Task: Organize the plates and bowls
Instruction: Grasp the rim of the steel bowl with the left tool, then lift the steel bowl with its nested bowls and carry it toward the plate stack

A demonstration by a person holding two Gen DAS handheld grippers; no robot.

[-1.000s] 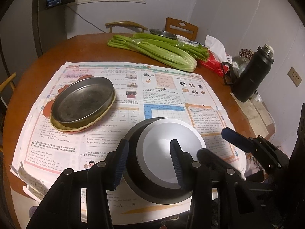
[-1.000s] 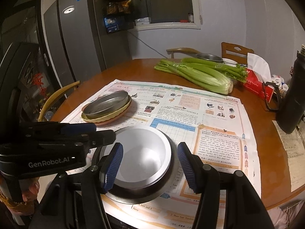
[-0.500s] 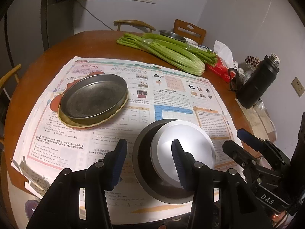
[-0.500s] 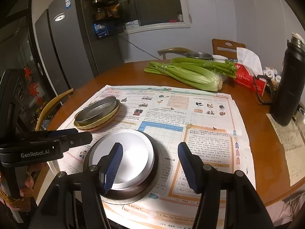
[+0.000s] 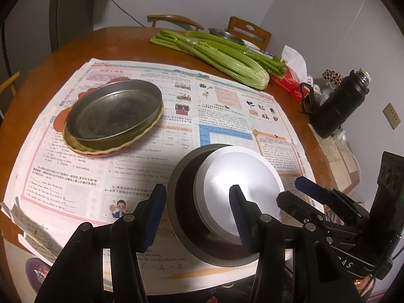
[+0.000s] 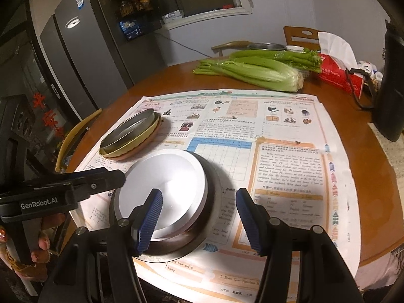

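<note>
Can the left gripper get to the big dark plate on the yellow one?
Probably yes. The left gripper is open, and only flat newspaper lies between it and the dark plate.

Round wooden table [image 5: 63, 50] — printed paper sheets [image 5: 227, 101], celery [image 5: 222, 55], tissue box [image 6: 338, 73], black flask [image 5: 338, 106].

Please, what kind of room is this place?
Most likely a home kitchen or dining corner: a round wooden table with celery on it, a tall refrigerator beside it, and wooden chairs behind.
</note>
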